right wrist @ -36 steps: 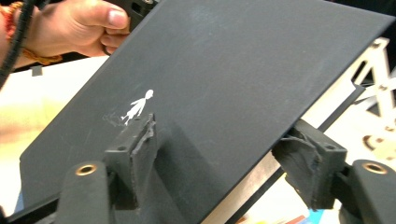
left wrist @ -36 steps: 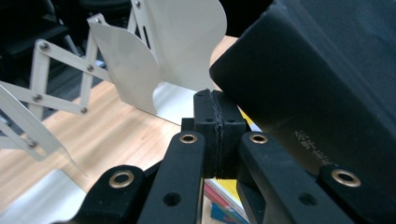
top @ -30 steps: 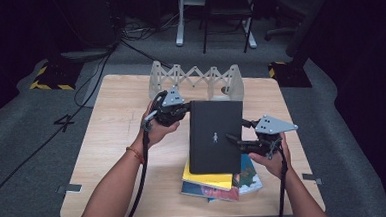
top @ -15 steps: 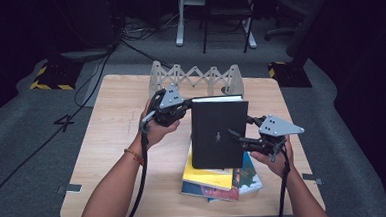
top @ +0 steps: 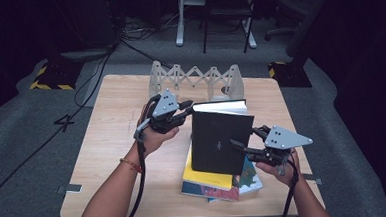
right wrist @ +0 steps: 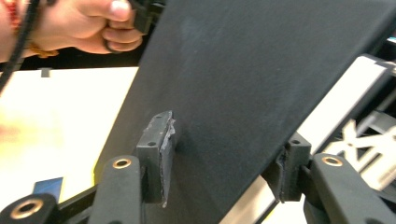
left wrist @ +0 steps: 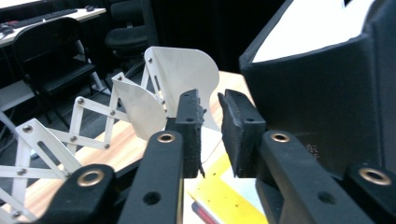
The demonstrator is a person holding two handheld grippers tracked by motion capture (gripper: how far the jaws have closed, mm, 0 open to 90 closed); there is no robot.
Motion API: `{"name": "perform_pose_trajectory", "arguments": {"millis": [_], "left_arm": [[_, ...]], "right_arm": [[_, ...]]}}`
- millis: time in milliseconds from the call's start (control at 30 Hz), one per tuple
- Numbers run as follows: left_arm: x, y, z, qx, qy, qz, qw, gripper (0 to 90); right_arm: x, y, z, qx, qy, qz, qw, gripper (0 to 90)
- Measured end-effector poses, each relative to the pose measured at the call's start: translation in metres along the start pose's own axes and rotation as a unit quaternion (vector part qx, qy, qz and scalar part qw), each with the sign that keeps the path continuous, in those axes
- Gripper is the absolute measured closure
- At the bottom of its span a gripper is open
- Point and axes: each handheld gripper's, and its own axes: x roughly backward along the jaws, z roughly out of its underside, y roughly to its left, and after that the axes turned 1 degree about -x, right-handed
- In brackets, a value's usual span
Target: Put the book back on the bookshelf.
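The black book (top: pixel 221 139), tilted up off the stack (top: pixel 220 179) near the table's (top: pixel 112 137) front edge, is clamped by the right gripper (top: pixel 244 147); left gripper (top: pixel 187 108) (slightly parted, empty) touches its top corner, probably steadying it toward the rack (top: pixel 194 81).

Wooden table (top: pixel 112 142), book stack (top: pixel 210 180) (yellow-topped), white rack (top: pixel 194 81)

Black book (top: pixel 219 139) over a yellow book (top: pixel 204 175); white rack (top: pixel 195 81).
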Motion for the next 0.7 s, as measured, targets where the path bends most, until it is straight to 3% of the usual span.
{"name": "perform_pose_trajectory", "arguments": {"millis": [100,233,467,700], "left_arm": [[0.004,-0.004,0.006,0.004,-0.001,0.004,1.0,68.5],[0.005,-0.012,0.012,-0.008,0.006,0.003,0.9999,65.9],[0.013,-0.02,0.026,-0.004,0.018,0.01,0.9998,58.3],[0.022,-0.03,0.045,-0.014,0.05,0.024,0.9983,55.0]], "right_arm": [[0.003,0.004,0.004,-0.001,-0.012,-0.019,0.9997,54.8],[0.007,0.008,0.006,0.003,-0.015,-0.03,0.9994,57.6],[0.012,0.011,0.011,0.002,-0.018,-0.05,0.9986,61.3],[0.014,0.014,0.013,0.005,-0.013,-0.046,0.9988,61.5]]}}
